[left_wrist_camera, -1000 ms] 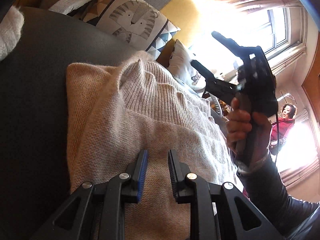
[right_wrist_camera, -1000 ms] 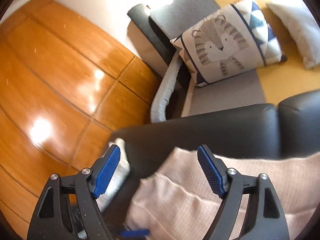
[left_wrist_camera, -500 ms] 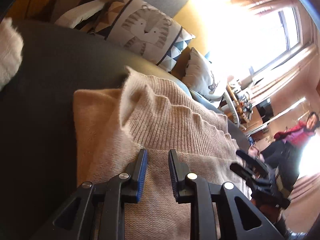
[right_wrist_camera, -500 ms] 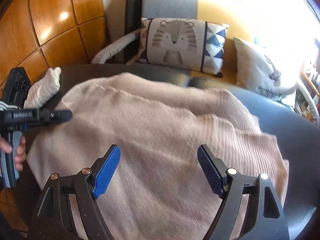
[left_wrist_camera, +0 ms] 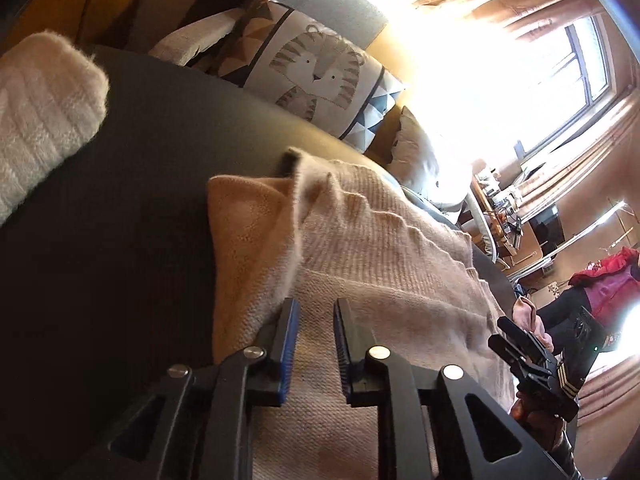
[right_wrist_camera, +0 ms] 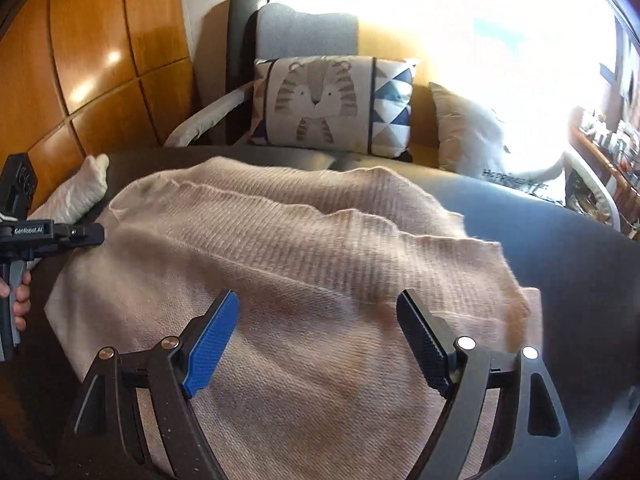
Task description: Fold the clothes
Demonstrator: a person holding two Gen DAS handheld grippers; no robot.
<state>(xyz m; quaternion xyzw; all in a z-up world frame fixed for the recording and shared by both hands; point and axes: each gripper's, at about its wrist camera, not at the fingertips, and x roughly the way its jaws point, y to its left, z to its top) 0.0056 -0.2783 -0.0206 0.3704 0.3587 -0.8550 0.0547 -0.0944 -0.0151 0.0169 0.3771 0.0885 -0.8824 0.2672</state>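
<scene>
The beige knit sweater (right_wrist_camera: 304, 280) lies spread over the dark tabletop (right_wrist_camera: 568, 264), rumpled, one layer lapped across another. Soft, light, floppy stuff by the look of it: it should drape and slide rather than hold a crease, so a hem edge or corner looks the place to pinch. The left gripper (left_wrist_camera: 314, 320) sits low over the sweater's edge, jaws nearly together with an empty gap between them. The right gripper (right_wrist_camera: 318, 320) hovers above the near side, jaws wide, gripping nothing. A white knit (right_wrist_camera: 76, 196) lies at the far left, a tiger cushion (right_wrist_camera: 332, 106) behind.
</scene>
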